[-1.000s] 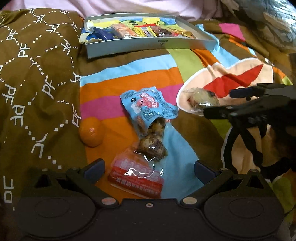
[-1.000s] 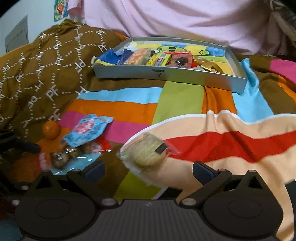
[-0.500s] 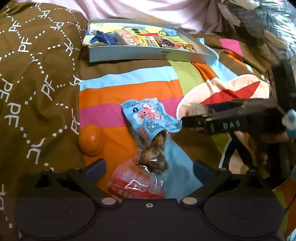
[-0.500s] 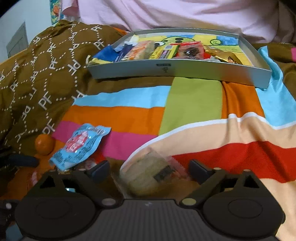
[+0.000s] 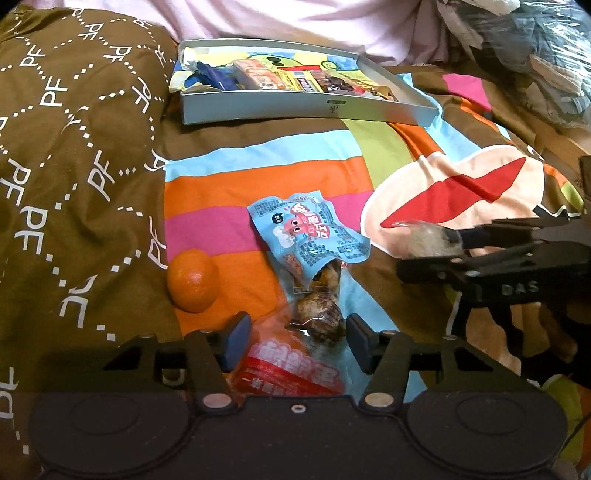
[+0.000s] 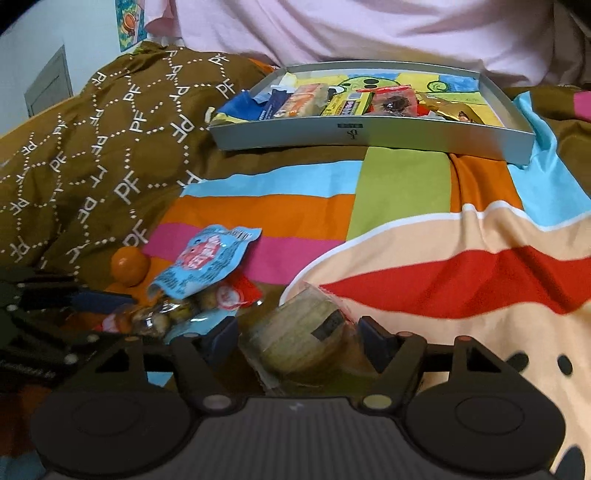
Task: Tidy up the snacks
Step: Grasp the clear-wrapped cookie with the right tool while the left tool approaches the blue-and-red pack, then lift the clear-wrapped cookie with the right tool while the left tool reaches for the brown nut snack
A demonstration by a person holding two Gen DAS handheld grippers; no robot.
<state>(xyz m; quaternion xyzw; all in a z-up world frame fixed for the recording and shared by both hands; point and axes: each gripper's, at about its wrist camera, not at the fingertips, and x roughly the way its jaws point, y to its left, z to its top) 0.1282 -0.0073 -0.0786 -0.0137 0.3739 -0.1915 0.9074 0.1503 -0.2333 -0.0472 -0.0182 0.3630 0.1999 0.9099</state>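
A grey box lid tray (image 5: 295,107) holding several snacks lies at the far side of the striped blanket; it also shows in the right wrist view (image 6: 369,137). My left gripper (image 5: 293,341) has its jaws around a clear pack of brown snacks (image 5: 319,317) with a red label (image 5: 295,376). A blue snack packet (image 5: 308,232) lies just beyond, a tangerine (image 5: 192,280) to its left. My right gripper (image 6: 297,338) has its jaws closing around a wrapped round pastry (image 6: 299,341); the pastry also shows in the left wrist view (image 5: 430,240).
The brown patterned quilt (image 5: 74,147) rises on the left. A pink-clad person (image 6: 351,29) sits behind the tray. Plastic-wrapped bundles (image 5: 535,55) lie at the far right. The blue packet (image 6: 207,262) and tangerine (image 6: 130,269) show left of the right gripper.
My right gripper has moved down and forward over the pastry and narrowed its jaws around it. My left gripper has narrowed around the clear snack pack.
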